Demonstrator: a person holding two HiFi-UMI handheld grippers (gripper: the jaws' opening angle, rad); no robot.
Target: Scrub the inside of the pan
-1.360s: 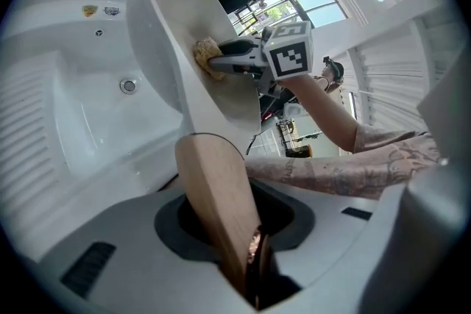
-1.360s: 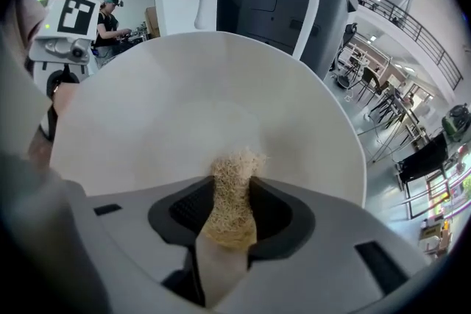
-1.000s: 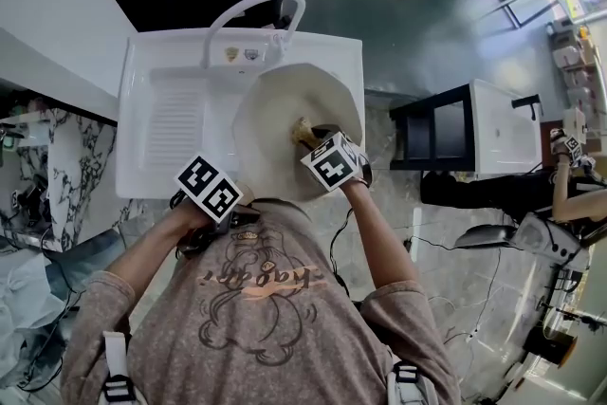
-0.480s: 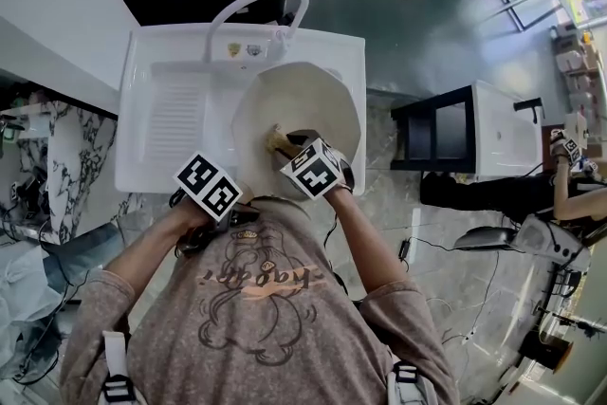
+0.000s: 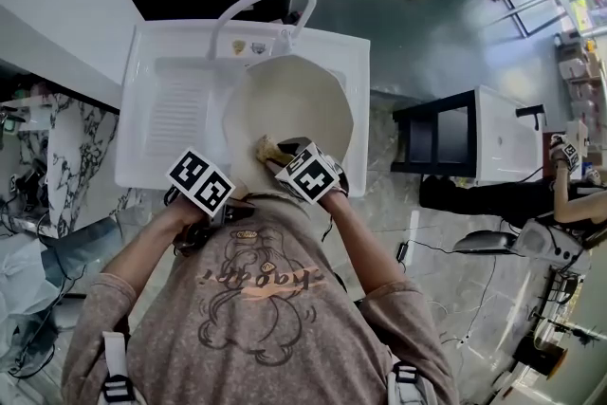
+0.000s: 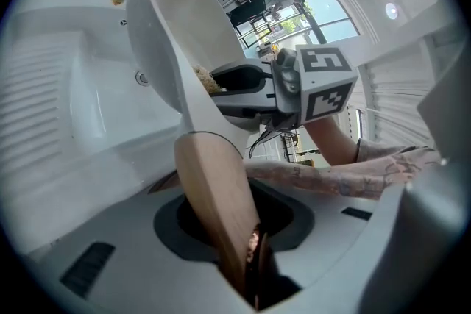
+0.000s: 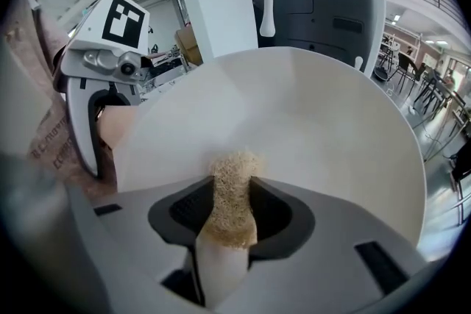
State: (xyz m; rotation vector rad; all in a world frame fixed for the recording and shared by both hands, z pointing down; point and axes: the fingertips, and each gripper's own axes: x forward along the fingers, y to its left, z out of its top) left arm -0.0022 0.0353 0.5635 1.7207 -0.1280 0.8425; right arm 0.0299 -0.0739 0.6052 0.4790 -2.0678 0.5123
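My left gripper clamped on brown wooden handle of cream round pan; pan tilted over white plastic sink. My right gripper pinches tan fibrous scrubber, tip seemingly against pan's inner wall. Risks: hard push twists handle in my grip; sideways drag pulls scrubber loose.

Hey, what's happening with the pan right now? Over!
Left claw shut on pan handle, pan tilted up over the sink. Right claw shut on scrubber, tip against the pan's inside. Nothing in the way.
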